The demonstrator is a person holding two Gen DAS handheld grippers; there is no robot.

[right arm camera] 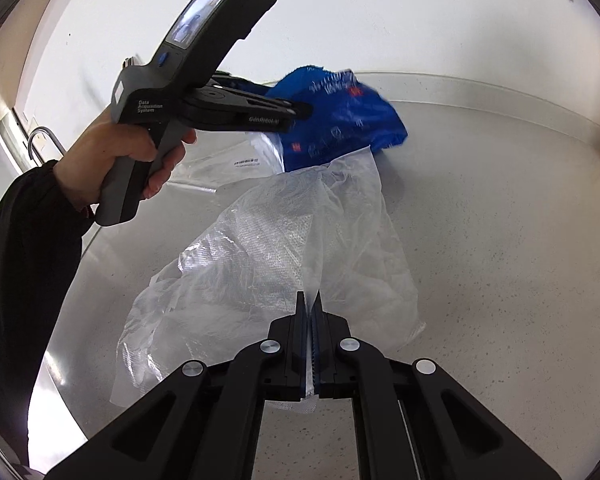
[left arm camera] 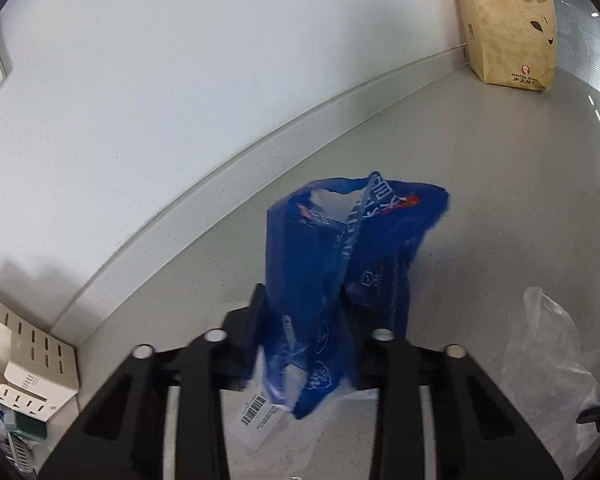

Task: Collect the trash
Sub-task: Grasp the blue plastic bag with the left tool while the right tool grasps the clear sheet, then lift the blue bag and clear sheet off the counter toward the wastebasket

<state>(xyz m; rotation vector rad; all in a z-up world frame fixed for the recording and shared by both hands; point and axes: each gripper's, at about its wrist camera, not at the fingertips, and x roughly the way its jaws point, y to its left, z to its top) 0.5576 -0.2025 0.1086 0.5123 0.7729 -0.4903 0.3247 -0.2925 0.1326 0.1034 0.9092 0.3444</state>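
My left gripper [left arm camera: 304, 296] is shut on a blue printed wrapper [left arm camera: 340, 264] and holds it above the grey counter [left arm camera: 500, 200]. In the right wrist view the left gripper [right arm camera: 300, 110] grips the same blue wrapper [right arm camera: 340, 120] near the back wall. My right gripper [right arm camera: 310, 300] is shut on the edge of a large clear plastic bag [right arm camera: 280, 248], which hangs open below the blue wrapper. The bag's edge also shows in the left wrist view [left arm camera: 548, 344].
A flat clear packet with a barcode label [right arm camera: 236, 164] lies on the counter; it shows under the left gripper [left arm camera: 260, 416]. A tan paper bag [left arm camera: 508, 24] stands at the wall. A white perforated box [left arm camera: 32, 364] sits at the left. A tap [right arm camera: 40, 140] is far left.
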